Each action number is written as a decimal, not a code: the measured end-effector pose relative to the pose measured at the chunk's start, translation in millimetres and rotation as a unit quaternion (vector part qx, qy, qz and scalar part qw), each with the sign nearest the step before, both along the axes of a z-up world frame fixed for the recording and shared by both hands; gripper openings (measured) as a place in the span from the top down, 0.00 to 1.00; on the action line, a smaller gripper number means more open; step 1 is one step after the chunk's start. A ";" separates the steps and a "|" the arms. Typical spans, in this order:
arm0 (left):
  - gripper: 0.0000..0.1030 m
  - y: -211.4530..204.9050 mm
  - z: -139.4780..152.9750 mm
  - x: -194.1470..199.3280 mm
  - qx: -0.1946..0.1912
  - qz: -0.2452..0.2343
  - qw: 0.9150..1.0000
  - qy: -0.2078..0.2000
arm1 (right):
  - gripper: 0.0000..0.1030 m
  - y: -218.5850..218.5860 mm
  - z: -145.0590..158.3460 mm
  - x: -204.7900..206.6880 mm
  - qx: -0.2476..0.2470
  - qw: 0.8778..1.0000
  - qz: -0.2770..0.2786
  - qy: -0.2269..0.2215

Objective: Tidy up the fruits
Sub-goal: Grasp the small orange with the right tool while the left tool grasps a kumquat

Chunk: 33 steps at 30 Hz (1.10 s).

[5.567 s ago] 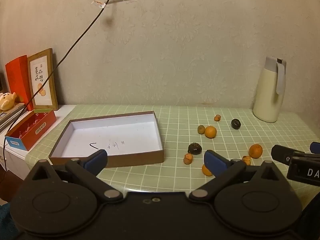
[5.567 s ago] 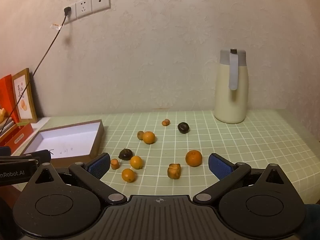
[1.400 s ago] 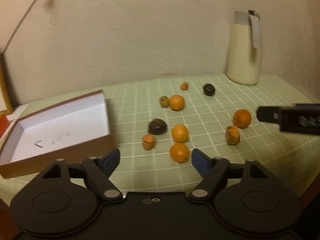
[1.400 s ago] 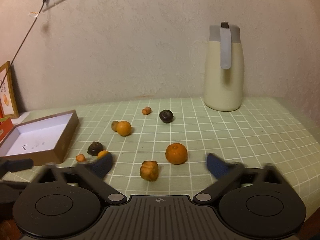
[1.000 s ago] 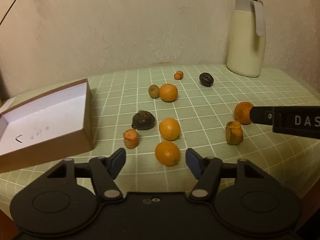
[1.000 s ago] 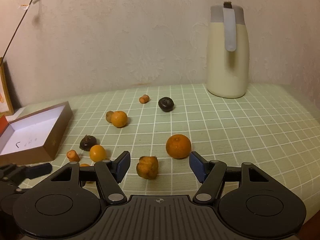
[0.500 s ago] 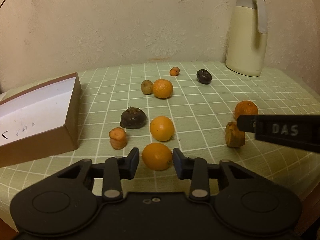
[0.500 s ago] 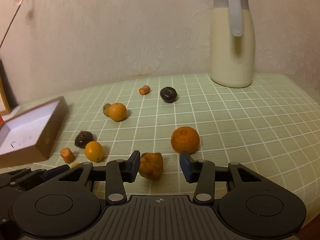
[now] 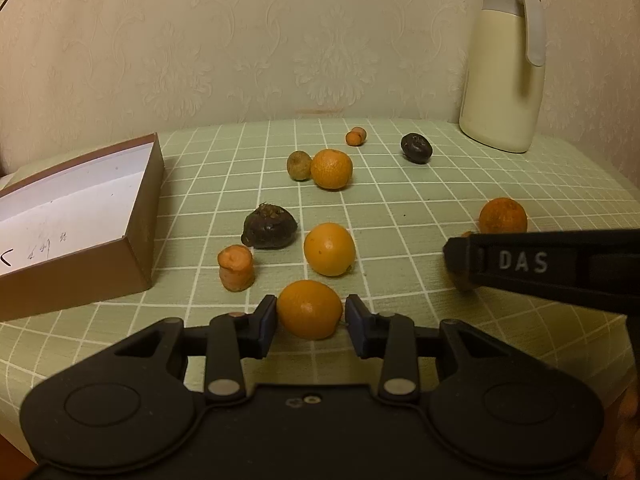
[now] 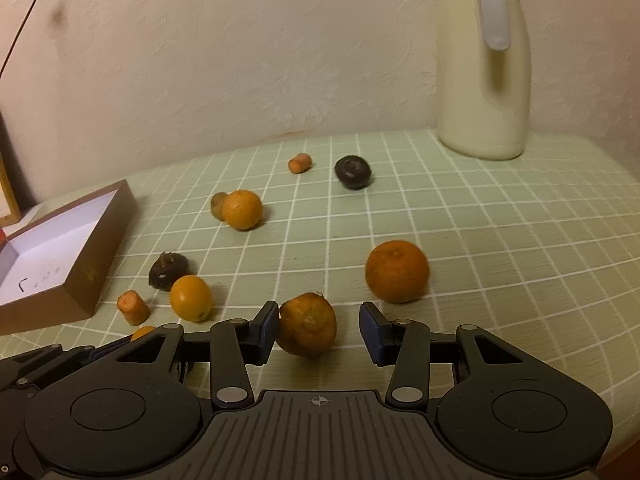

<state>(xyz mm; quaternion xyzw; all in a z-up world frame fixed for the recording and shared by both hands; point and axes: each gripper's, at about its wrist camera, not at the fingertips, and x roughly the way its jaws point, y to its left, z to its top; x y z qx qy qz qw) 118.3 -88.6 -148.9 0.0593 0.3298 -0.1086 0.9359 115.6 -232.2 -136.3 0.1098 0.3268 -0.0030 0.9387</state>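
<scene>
Fruit lies scattered on a green checked tablecloth. My left gripper is low at the front edge, both pads against a smooth orange that rests on the cloth. My right gripper straddles a lumpy brown-orange fruit. Its left pad touches the fruit and its right pad stands apart with cloth showing between. In the left wrist view the right gripper's finger crosses at the right and hides most of that fruit. An open brown box with a white inside sits at the left.
Ahead lie a second orange, a dark fruit, a carrot piece, a mandarin, an orange with a small brown fruit and another dark fruit. A cream jug stands back right by the wall.
Both grippers came down and forward to the near fruit, and their wide jaws narrowed. The left pads closed onto the front orange. The right pads drew in around the lumpy fruit.
</scene>
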 end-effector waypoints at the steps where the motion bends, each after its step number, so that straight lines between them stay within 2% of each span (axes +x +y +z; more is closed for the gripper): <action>1: 0.73 -0.2 0.0 -0.1 0.001 -0.001 1.000 -0.001 | 0.56 0.8 -1.2 1.9 0.003 1.000 0.002 0.002; 9: 0.70 -3.0 -1.2 -0.8 0.015 -0.002 1.000 -0.010 | 0.56 0.7 -8.2 9.4 0.024 1.000 0.006 0.016; 13: 0.70 -1.5 -1.4 0.2 0.011 -0.002 1.000 -0.009 | 0.70 3.5 -10.1 15.0 0.028 0.999 0.017 0.017; 20: 0.72 -1.3 -2.0 -2.0 0.007 -0.002 1.000 -0.011 | 0.70 4.6 -11.1 12.4 0.016 1.000 0.017 0.012; 25: 0.73 3.5 -1.2 -2.8 -0.014 0.009 1.000 -0.010 | 0.70 -1.2 -11.5 7.5 0.017 1.000 0.009 0.010; 33: 0.73 6.4 2.1 -5.6 -0.007 0.021 1.000 -0.021 | 0.70 -2.8 -9.6 1.2 0.024 1.000 0.010 0.008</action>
